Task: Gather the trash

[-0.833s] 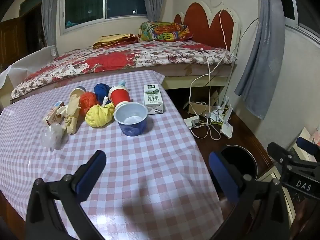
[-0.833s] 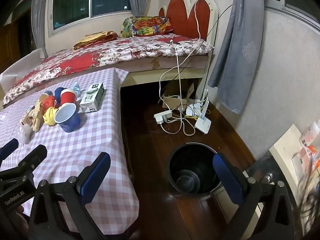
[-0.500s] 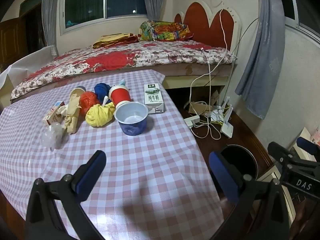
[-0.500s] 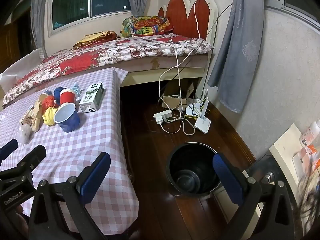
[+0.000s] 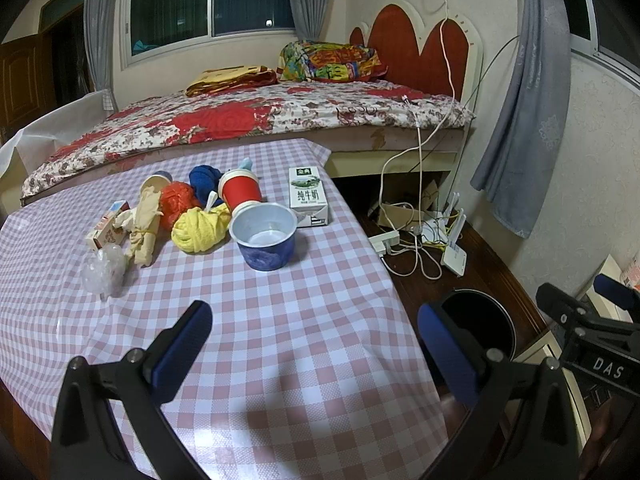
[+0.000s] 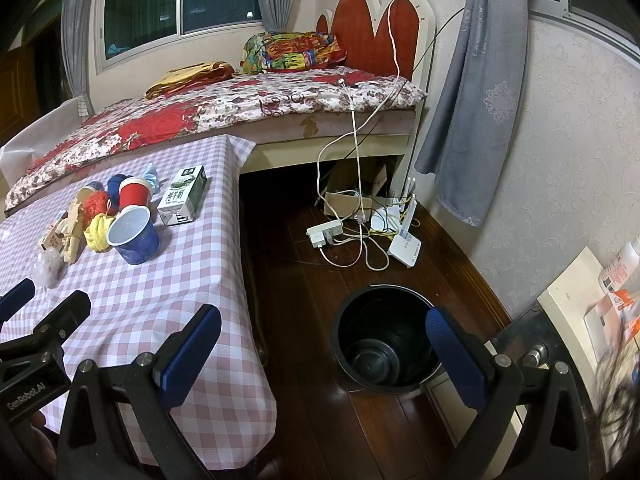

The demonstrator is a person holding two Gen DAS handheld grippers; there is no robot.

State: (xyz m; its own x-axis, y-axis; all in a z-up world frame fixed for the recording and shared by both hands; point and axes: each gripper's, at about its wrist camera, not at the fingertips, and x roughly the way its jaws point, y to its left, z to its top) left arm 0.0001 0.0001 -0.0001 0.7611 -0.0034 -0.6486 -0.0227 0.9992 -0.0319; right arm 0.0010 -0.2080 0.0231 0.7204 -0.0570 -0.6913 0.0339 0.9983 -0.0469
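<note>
A heap of trash lies on the checked table (image 5: 280,340): a blue cup (image 5: 265,236), a red cup (image 5: 240,192), a milk carton (image 5: 307,196), a yellow cloth ball (image 5: 200,230), a red ball (image 5: 176,202), a blue ball (image 5: 204,178), a tan paper wrap (image 5: 144,226), a small box (image 5: 106,230) and crumpled clear plastic (image 5: 104,270). My left gripper (image 5: 314,324) hangs open over the near table, well short of the heap. My right gripper (image 6: 322,332) is open beside the table edge, above the floor, near the black bin (image 6: 384,340).
The bin (image 5: 484,320) stands on dark wood floor right of the table. A power strip (image 6: 324,232), cables and a white router (image 6: 404,248) lie behind it. A bed (image 5: 240,120) runs behind the table. A white cabinet (image 6: 572,304) with papers stands at far right.
</note>
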